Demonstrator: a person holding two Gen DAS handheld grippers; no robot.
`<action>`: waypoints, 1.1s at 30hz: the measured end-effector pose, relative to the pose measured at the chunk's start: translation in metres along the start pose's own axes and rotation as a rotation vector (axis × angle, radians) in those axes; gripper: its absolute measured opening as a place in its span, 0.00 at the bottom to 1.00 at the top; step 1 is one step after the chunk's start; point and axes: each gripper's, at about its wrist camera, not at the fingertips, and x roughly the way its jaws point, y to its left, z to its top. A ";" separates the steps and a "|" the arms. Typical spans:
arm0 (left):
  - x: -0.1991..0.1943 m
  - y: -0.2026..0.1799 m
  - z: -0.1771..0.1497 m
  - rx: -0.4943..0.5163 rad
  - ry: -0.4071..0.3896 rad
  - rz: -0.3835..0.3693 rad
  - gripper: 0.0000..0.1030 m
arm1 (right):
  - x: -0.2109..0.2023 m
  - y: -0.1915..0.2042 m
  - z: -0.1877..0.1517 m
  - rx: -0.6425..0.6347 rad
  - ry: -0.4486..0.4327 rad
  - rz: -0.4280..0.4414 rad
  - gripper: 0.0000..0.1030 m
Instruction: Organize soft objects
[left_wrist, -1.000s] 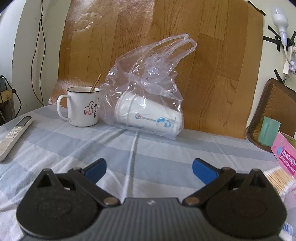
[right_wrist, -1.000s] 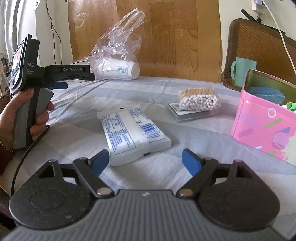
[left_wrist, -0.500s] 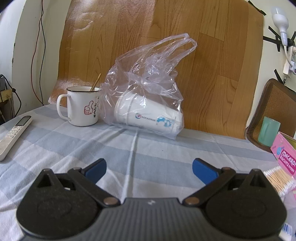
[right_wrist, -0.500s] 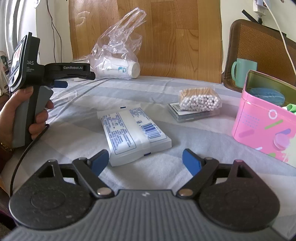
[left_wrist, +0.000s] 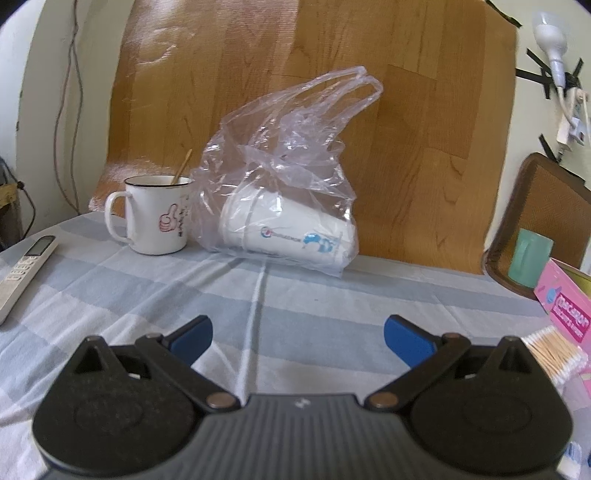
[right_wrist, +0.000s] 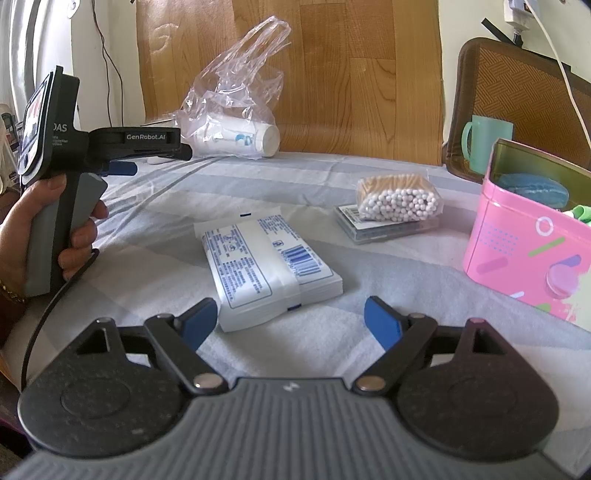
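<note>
The right claw (right_wrist: 290, 319) hangs released, jaws spread wide, low over the striped tabletop (right_wrist: 369, 177). The white tissue packet (right_wrist: 267, 264) lies flat just ahead of it, at centre frame, its long axis running from upper left to lower right, its near corner between the blue fingertips (right_wrist: 197, 323). The pink tin (right_wrist: 528, 254) stands open at the right edge. The left claw (left_wrist: 297, 334), also released and empty, faces the bagged paper cups (left_wrist: 288, 236), well apart from the packet; the right is likely nearer for the grasp
</note>
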 end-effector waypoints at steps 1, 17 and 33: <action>0.001 -0.001 0.000 0.008 0.005 -0.015 1.00 | 0.000 0.000 0.000 -0.003 0.001 -0.002 0.86; -0.035 -0.022 -0.026 -0.159 0.282 -0.332 1.00 | 0.004 0.007 0.003 -0.044 0.014 -0.029 0.87; -0.056 -0.049 -0.045 -0.200 0.400 -0.431 0.97 | 0.005 0.028 0.006 -0.031 0.033 0.132 0.76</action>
